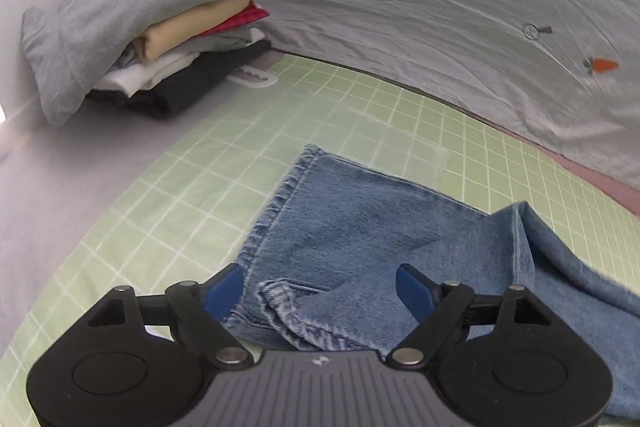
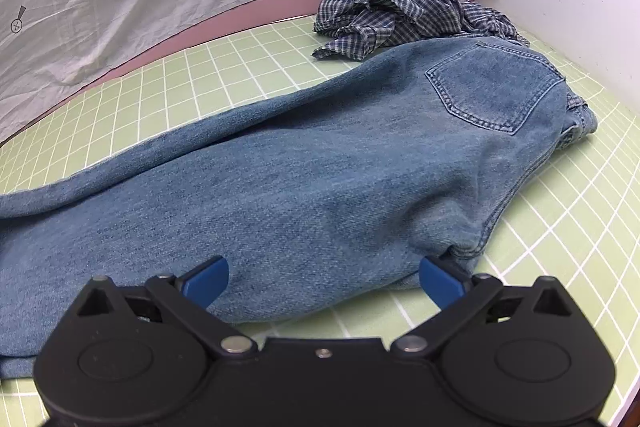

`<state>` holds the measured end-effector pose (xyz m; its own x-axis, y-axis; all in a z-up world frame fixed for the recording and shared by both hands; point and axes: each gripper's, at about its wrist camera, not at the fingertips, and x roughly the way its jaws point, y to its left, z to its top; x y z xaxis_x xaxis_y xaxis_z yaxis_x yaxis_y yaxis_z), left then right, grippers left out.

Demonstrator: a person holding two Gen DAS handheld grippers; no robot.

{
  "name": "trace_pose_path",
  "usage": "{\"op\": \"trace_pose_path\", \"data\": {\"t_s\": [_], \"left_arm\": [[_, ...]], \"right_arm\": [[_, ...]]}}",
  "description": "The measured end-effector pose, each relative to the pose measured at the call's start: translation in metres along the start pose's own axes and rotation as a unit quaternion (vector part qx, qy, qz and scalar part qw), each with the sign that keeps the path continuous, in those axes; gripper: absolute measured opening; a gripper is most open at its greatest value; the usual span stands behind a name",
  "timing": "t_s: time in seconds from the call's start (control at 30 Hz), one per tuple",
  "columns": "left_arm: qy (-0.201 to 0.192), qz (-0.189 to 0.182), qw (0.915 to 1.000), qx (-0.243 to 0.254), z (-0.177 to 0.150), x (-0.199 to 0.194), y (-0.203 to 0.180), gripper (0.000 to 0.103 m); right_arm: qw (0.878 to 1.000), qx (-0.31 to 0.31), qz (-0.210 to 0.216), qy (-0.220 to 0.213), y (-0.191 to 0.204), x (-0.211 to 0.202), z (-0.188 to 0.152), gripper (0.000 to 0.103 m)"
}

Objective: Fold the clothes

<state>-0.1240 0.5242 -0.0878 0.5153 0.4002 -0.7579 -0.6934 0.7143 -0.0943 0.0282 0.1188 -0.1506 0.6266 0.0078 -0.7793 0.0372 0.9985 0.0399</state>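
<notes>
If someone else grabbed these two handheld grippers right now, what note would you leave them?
Left gripper: jaws open, holding nothing, over the hem end of the jeans.
Right gripper: jaws open, empty, at the jeans' near edge toward the waist end.
Jeans lie lengthwise on the green grid mat, back pocket up, one leg end rumpled.
Done: a stack of folded clothes at the mat's far left.
Left: fold the jeans, then the crumpled checked shirt behind them.

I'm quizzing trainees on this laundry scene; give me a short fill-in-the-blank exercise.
1. The jeans lie on a green ____ mat.
2. Behind the jeans sits a crumpled ____ shirt.
3. The top item of the folded stack is ____.
4. Both grippers' jaws stand ____.

Answers: grid; checked; grey; open
</notes>
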Motion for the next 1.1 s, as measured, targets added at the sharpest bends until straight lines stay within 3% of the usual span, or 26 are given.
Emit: {"op": "trace_pose_path", "data": {"t_s": [0.17, 0.3, 0.5, 0.63, 0.73, 0.77, 0.8, 0.87, 0.9, 0.93, 1.1], "left_arm": [[0.004, -0.004, 0.9938, 0.111, -0.014, 0.002, -0.06, 0.094], [0.012, -0.008, 0.9786, 0.205, -0.032, 0.007, -0.103, 0.094], [0.013, -0.041, 0.9589, 0.28, -0.055, 0.001, -0.137, 0.094], [0.041, -0.053, 0.9461, 0.317, -0.068, 0.012, -0.147, 0.094], [0.05, -0.04, 0.9479, 0.312, -0.069, 0.019, -0.141, 0.083], [0.053, -0.039, 0.9501, 0.305, -0.067, 0.02, -0.137, 0.07], [0.056, -0.038, 0.9523, 0.298, -0.065, 0.022, -0.134, 0.064], [0.064, -0.058, 0.9583, 0.272, -0.056, 0.022, -0.123, 0.042], [0.068, -0.068, 0.961, 0.26, -0.051, 0.022, -0.118, 0.026], [0.062, -0.067, 0.9634, 0.252, -0.044, 0.018, -0.114, 0.018], [0.022, -0.059, 0.9772, 0.203, 0.002, 0.009, -0.087, 0.017]], "right_arm": [[1.0, 0.013, 0.001, 0.005, -0.009, 0.002, -0.007, 0.103], [1.0, 0.02, 0.006, 0.006, -0.013, 0.001, -0.011, 0.103], [0.999, 0.035, 0.005, 0.009, -0.021, 0.002, -0.013, 0.103], [0.999, 0.045, 0.003, 0.016, -0.023, 0.007, -0.017, 0.103], [0.999, 0.047, 0.001, 0.019, -0.022, 0.01, -0.018, 0.103], [0.999, 0.047, 0.0, 0.02, -0.022, 0.01, -0.019, 0.103], [0.999, 0.046, 0.0, 0.02, -0.022, 0.01, -0.019, 0.103], [0.999, 0.045, -0.002, 0.02, -0.022, 0.01, -0.019, 0.103], [0.999, 0.045, -0.002, 0.02, -0.022, 0.01, -0.018, 0.103], [0.999, 0.045, -0.003, 0.021, -0.022, 0.01, -0.018, 0.103], [0.999, 0.038, -0.008, 0.023, -0.019, 0.012, -0.016, 0.103]]}}
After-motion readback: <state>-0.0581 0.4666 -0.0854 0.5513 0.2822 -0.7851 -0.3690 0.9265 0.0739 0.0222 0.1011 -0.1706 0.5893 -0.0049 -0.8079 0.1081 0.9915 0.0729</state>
